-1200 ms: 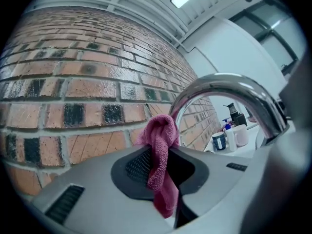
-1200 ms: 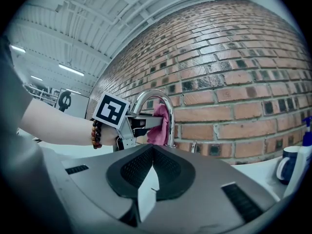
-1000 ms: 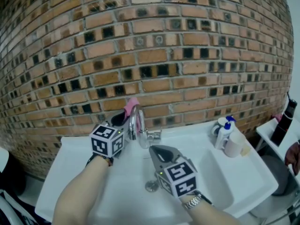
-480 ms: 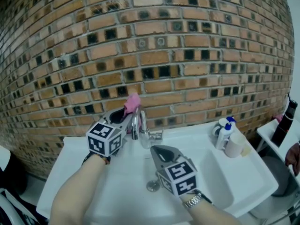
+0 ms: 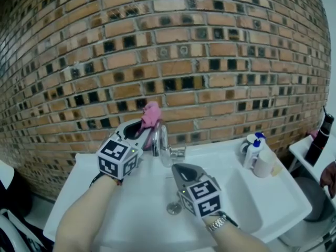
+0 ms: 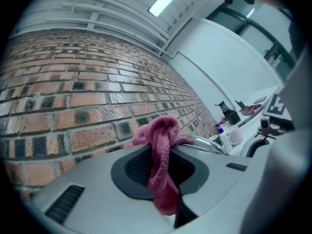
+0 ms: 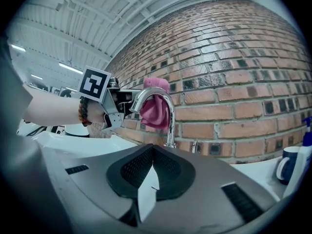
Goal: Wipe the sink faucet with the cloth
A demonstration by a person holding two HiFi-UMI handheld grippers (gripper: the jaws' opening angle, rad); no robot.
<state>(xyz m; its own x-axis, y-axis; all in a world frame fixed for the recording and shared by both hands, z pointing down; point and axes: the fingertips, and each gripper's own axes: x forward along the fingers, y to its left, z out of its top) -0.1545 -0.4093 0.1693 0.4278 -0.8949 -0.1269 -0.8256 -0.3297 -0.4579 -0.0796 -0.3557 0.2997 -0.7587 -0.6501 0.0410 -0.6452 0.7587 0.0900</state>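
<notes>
Pink cloth (image 5: 151, 113): pinched in the closed jaws of the left gripper (image 5: 140, 131) and bunched against the crown of the chrome faucet (image 5: 164, 138), at 12 o'clock of the sink (image 5: 252, 193) drain (image 5: 172, 209).

Right gripper (image 5: 181, 169): jaws pressed together on nothing, at 6 o'clock of the faucet.

Risks:
- The cloth seems gripped by a narrow fold, so drag along the spout could tug it free.
- If the cloth bunches aside, the hard jaw tips could scrape the chrome.

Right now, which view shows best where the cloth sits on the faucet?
The right gripper view: side-on, the pink cloth sits against the faucet arch. The head view shows them small from above; the left gripper view shows the cloth clamped in the jaws, the faucet mostly hidden.
</notes>
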